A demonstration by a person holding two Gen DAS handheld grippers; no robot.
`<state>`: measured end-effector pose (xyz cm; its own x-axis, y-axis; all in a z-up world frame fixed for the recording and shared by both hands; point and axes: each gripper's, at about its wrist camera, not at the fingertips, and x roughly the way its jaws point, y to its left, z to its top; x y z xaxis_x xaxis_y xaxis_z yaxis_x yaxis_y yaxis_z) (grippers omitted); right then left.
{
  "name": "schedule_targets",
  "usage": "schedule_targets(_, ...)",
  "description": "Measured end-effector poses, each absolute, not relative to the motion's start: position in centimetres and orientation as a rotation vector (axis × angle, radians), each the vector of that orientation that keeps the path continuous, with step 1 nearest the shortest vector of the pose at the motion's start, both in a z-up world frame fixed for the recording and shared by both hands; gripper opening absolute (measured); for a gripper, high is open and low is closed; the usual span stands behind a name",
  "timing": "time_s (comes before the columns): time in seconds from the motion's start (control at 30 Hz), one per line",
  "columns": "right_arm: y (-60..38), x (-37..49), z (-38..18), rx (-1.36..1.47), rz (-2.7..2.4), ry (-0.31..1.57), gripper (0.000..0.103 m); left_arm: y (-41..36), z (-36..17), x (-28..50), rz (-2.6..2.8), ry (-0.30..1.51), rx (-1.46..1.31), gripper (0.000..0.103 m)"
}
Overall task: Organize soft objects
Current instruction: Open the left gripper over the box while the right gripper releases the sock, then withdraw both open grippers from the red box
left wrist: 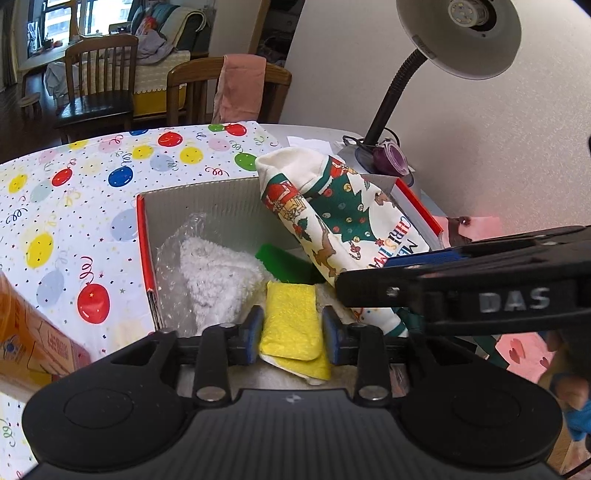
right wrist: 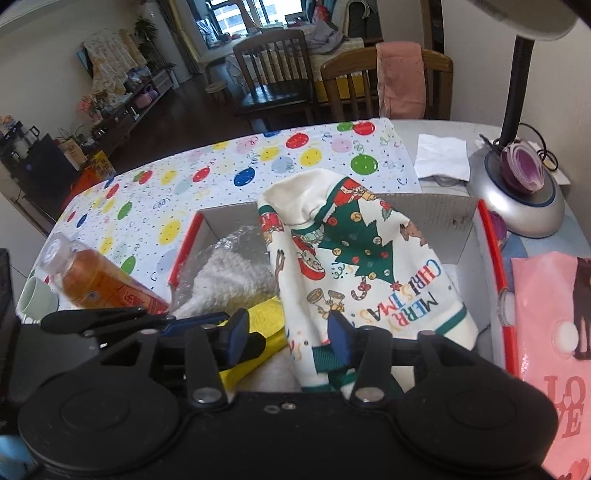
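Observation:
A red-rimmed cardboard box point(left wrist: 142, 236) point(right wrist: 493, 258) stands on the table. In it lie a white fluffy cloth in clear plastic point(left wrist: 218, 273) point(right wrist: 232, 275), a green sponge point(left wrist: 284, 260) and a yellow cloth point(left wrist: 291, 321) point(right wrist: 258, 332). My left gripper point(left wrist: 292, 332) is shut on the yellow cloth, low over the box. A Christmas-print cloth point(left wrist: 332, 210) point(right wrist: 354, 266) stands bunched over the box. My right gripper point(right wrist: 288, 332) is open around its lower edge, fingers point(right wrist: 338, 332) apart; it also shows in the left wrist view point(left wrist: 461, 280).
A balloon-print tablecloth point(left wrist: 74, 192) point(right wrist: 221, 173) covers the table. A desk lamp point(left wrist: 458, 33) point(right wrist: 517, 206) stands right of the box, with a purple tape roll point(right wrist: 524, 170) on its base. An orange bottle point(right wrist: 103, 284), a green cup point(right wrist: 37, 299) and a pink bag point(right wrist: 554, 332) lie nearby.

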<state>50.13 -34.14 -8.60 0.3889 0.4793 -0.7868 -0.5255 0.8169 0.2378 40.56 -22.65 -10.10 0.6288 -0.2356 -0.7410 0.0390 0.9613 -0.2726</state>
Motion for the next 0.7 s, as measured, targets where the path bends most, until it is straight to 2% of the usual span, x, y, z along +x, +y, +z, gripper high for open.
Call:
schedule_targets(0.03,-34.4,49.9,-8.4,-0.049,0.642,0.976,0.05,-22.7,-10.1,40.4,-0.158,0.877,-0.241,0.066)
schedule_targets(0.1,-35.1,49.5,-8.0,-0.033,0.645,0.968,0.052,-22.8,-9.9,40.0,-0.161,0.864,-0.239,0.076)
schedule_targets(0.4,-37.8,46.5,-6.5,0.023,0.625,0.923,0.063,-22.5,-8.1,37.2,-0.183,0.799,-0.225,0.076)
schedule_targets(0.5,-38.1,44.9,-5.7,0.034,0.616,0.885,0.07,-21.6,-7.4,36.1,-0.204,0.784,-0.231,0.076)
schedule_targets(0.7,-37.7,41.4,-4.2,0.06,0.59,0.811,0.076,-19.6,-5.3,33.3,-0.219,0.726,-0.219,0.076)
